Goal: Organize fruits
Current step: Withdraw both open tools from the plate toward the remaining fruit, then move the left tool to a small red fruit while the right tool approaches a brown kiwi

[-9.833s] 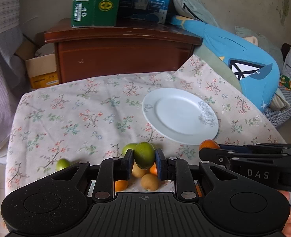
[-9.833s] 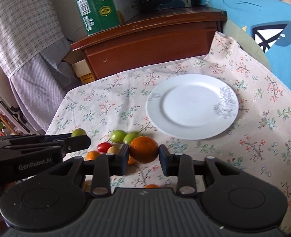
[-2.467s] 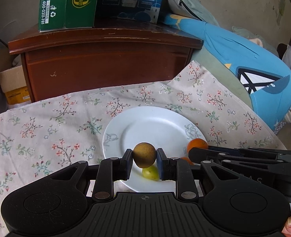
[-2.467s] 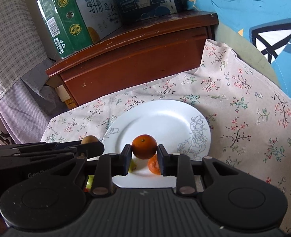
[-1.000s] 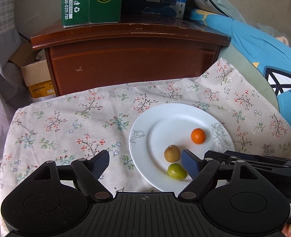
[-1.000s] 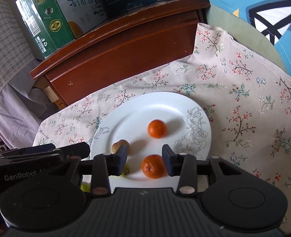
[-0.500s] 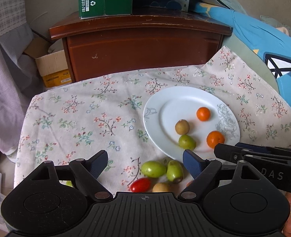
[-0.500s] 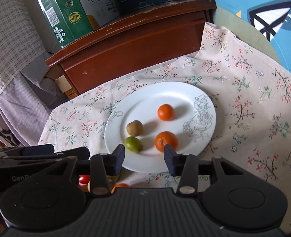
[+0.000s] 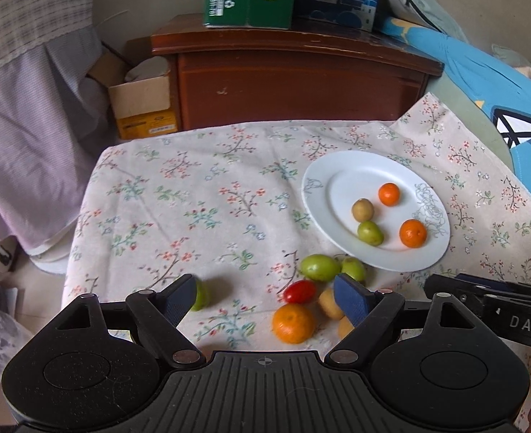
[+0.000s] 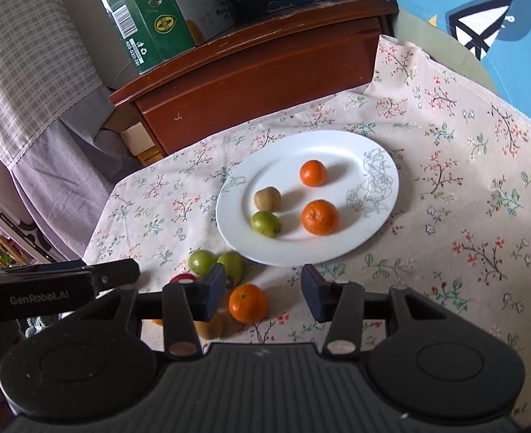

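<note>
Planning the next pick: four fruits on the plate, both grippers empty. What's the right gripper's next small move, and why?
Probably lower the right gripper onto the loose orange and close. Its jaws are opening, nothing is between the pads, and that orange lies on the tablecloth just ahead of the gap, short of the plate. The left gripper is wide open, nearer the red tomato.

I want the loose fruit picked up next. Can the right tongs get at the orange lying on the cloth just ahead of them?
Probably yes. The right tongs are open and empty, and the orange lies on the cloth in the gap between their fingers with nothing over it. A brown fruit lies close beside it.
</note>
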